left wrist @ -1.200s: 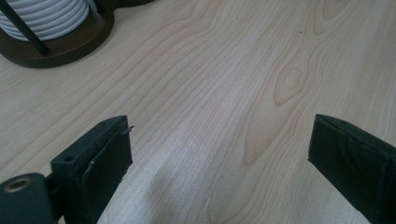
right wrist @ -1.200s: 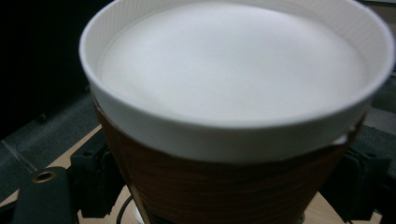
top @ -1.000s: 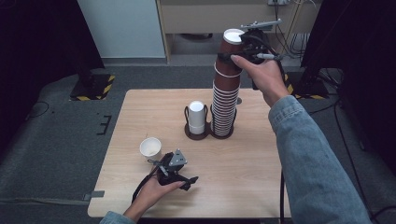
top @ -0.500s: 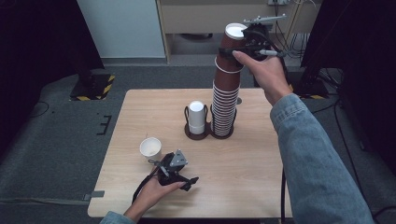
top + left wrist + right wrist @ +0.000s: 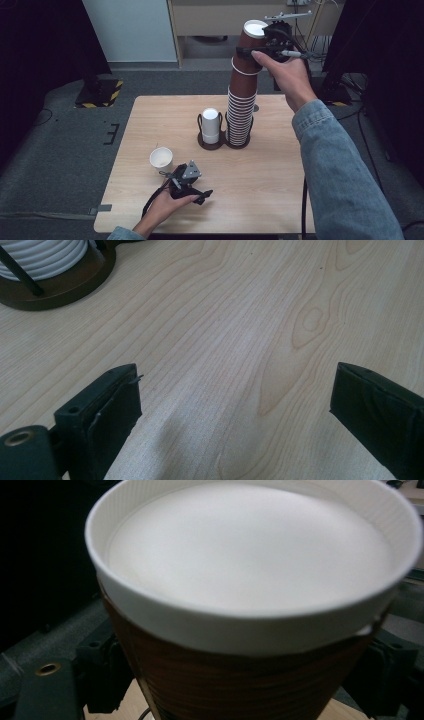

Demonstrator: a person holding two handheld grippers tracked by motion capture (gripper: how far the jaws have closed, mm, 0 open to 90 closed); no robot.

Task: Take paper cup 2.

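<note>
Counts, high view:
- Grippers: 2. Left gripper near edge; right gripper far right, raised.
- Hands: 2, one per gripper.
- Brown cup stacks: 1 tall stack in holder; exact cup count unreadable, rims too fine. 1 brown cup lifted at top, poss. more nested under it.
- White cup stacks: 1 short stack, left of brown; count unclear.
- Loose white cups: 1, near left.
- Cup holder: 1, w/ 2 bays.
- Table: 1.

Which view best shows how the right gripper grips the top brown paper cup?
The right gripper view: both jaws flank the top brown paper cup close up. The high view shows the right gripper small, lifting it off the stack. The left gripper view shows tabletop.
</note>
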